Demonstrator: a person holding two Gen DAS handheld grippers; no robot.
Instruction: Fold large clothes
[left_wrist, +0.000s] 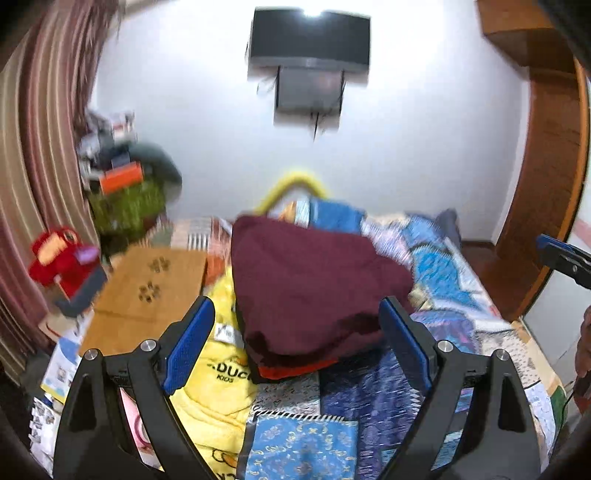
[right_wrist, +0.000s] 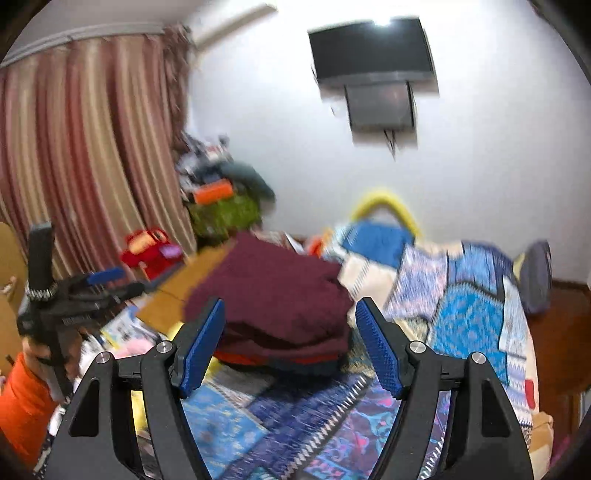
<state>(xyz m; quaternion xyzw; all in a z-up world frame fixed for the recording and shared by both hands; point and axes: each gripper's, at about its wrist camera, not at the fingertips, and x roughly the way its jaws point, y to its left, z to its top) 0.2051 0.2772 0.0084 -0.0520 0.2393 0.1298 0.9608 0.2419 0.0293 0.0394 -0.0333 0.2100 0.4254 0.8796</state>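
Both grippers were wide open, holding nothing: left gripper and right gripper each had the folded maroon garment just beyond its jaws.

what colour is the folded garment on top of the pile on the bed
Dark maroon. The garment tops the pile, and it shows best in the left wrist view.

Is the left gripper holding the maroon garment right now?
No. The left gripper is open, its blue pads spread apart with nothing between them, while the folded maroon garment lies on the patterned bedspread ahead of it.
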